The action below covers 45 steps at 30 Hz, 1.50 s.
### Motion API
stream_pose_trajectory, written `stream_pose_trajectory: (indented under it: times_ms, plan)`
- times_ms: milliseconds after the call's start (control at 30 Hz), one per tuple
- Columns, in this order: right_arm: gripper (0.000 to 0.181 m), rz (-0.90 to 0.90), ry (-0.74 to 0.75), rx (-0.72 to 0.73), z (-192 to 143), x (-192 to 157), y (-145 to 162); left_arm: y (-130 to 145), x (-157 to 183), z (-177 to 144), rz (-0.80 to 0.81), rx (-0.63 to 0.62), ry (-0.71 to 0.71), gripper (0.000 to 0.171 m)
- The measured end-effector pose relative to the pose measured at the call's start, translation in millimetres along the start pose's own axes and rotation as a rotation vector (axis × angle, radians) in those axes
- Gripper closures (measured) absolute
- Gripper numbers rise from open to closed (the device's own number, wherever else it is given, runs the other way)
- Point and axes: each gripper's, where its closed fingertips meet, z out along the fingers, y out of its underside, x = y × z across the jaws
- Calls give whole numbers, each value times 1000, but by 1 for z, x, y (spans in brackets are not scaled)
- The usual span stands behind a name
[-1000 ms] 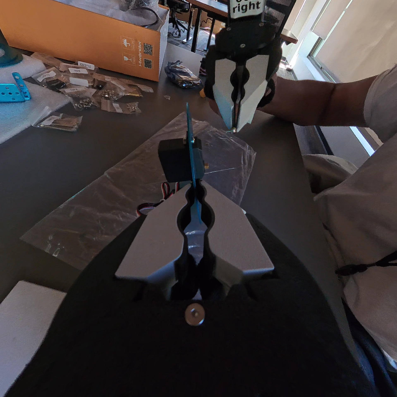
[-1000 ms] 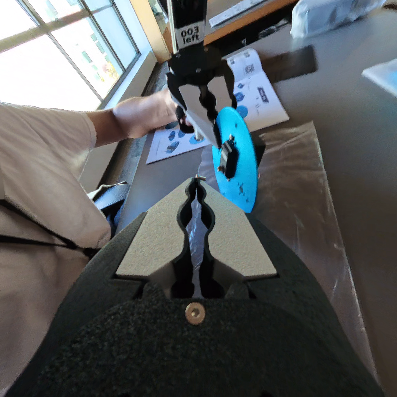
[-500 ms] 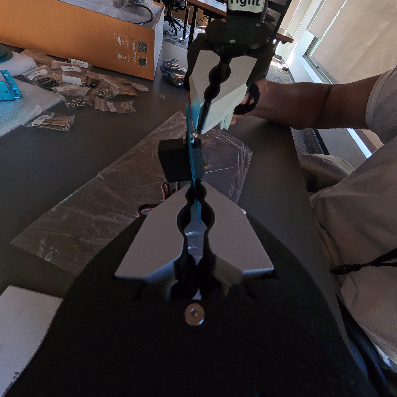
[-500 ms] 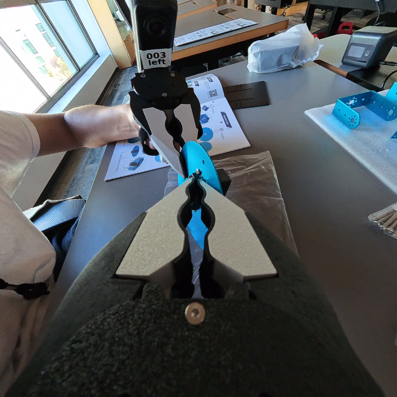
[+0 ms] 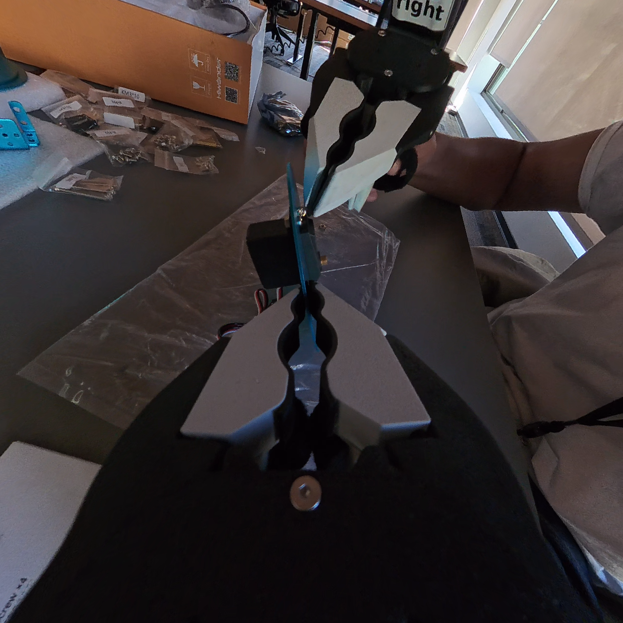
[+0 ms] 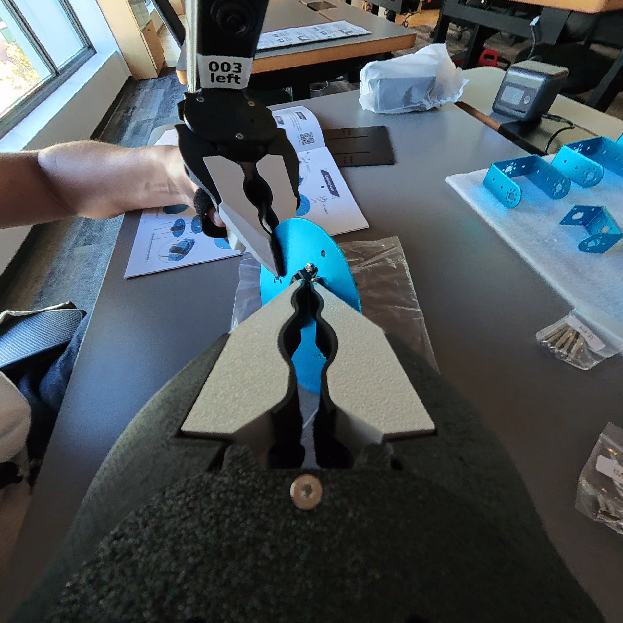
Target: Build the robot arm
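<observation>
My left gripper (image 5: pixel 308 286) is shut on the rim of a blue metal disc (image 5: pixel 305 253), held edge-on above the table. A black servo (image 5: pixel 269 256) with red and black wires is fixed to the disc's left face. My right gripper (image 6: pixel 306 283) is shut on a small screw (image 6: pixel 310 268) and holds it against the disc's face (image 6: pixel 303 246) near the servo mount. In the left wrist view the right gripper (image 5: pixel 310 210) reaches down from above, its tips at the disc. The left gripper (image 6: pixel 274 269) also shows in the right wrist view.
A clear plastic bag (image 5: pixel 168 320) lies under the disc on the dark table. An orange box (image 5: pixel 135 50) and small hardware bags (image 5: pixel 135 135) sit at the back left. An open booklet (image 6: pixel 330 202), a black plate (image 6: pixel 357 145) and blue brackets (image 6: pixel 539 175) on white foam lie around. The tips of one gripper are about 4 cm away from the tips of the other.
My right gripper has moved in from above the plastic bag and brought the small screw up to the disc's face. My left gripper has kept its hold on the disc.
</observation>
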Motion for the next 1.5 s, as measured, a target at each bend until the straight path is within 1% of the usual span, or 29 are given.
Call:
stream_pose_trajectory:
  times_ms: [67, 133, 367, 433, 567, 667, 800, 867, 1200, 1400, 1500]
  plan:
    - [181, 10, -3, -3, 0, -1, 0, 0, 0, 0, 4, -1, -3, 171]
    - [180, -15, 14, -11, 0, -2, 0, 0, 1, 0, 7, -3, -6, 171]
    - [180, -136, 139, -53, -2, 5, 0, 0, -1, 0, -3, -2, -11, 171]
    - [177, -171, 163, -69, -2, 6, 2, 0, -1, 0, -5, -2, -9, 171]
    - [178, -227, 206, -84, -2, 8, 4, 0, -1, 0, -5, -2, -10, 171]
    - [178, -232, 219, -80, -1, 7, 4, 0, -1, 0, -7, -2, -8, 171]
    - [179, -194, 218, -53, 0, 8, 2, 0, -1, 0, -3, -3, -9, 170]
    - [179, -176, 200, -37, 1, 5, 0, 0, -1, 0, 1, -3, -10, 170]
    - [175, -170, 214, -20, 4, 4, -4, 0, -1, 0, 2, -3, -12, 170]
    - [177, -218, 265, -28, 5, 6, -2, 0, -1, 0, 6, -5, -18, 170]
    - [180, -256, 318, -25, 2, 9, -4, 0, -2, -1, -1, -3, -17, 170]
